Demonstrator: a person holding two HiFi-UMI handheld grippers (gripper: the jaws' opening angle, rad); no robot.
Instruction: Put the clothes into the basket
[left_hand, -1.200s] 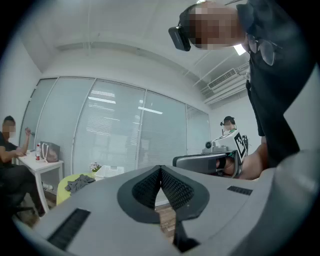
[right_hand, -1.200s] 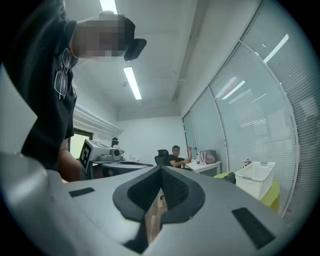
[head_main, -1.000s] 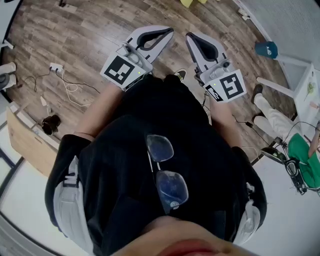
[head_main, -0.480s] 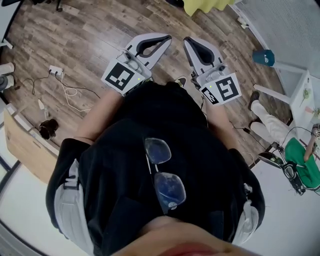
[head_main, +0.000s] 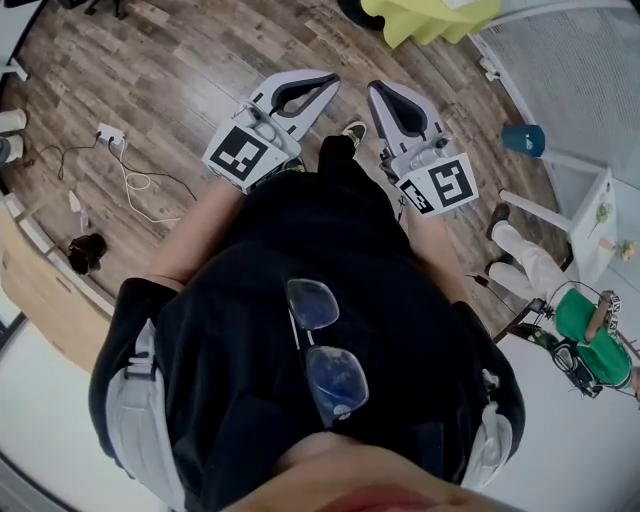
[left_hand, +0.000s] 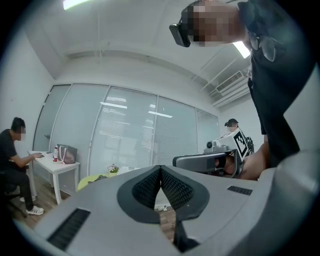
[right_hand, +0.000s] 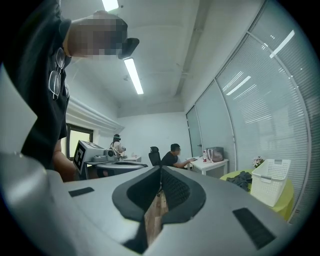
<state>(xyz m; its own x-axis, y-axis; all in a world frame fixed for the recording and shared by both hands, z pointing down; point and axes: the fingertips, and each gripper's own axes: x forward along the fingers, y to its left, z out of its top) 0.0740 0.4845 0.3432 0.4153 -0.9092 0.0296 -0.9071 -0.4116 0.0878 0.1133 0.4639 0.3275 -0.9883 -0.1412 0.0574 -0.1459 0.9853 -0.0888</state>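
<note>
Your left claw (left_hand: 160, 174) and right claw (right_hand: 160, 174) are each pressed together, pinching nothing. The dark clothes (right_hand: 243, 179) lie on the yellow counter (right_hand: 226, 175), just beside the white basket (right_hand: 270, 187).

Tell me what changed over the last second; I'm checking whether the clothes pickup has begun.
The person moved forward: the yellow table has come further into the head view's top edge. Nothing was taken hold of or let go. The left tongs and right tongs stayed shut, empty and side by side.
</note>
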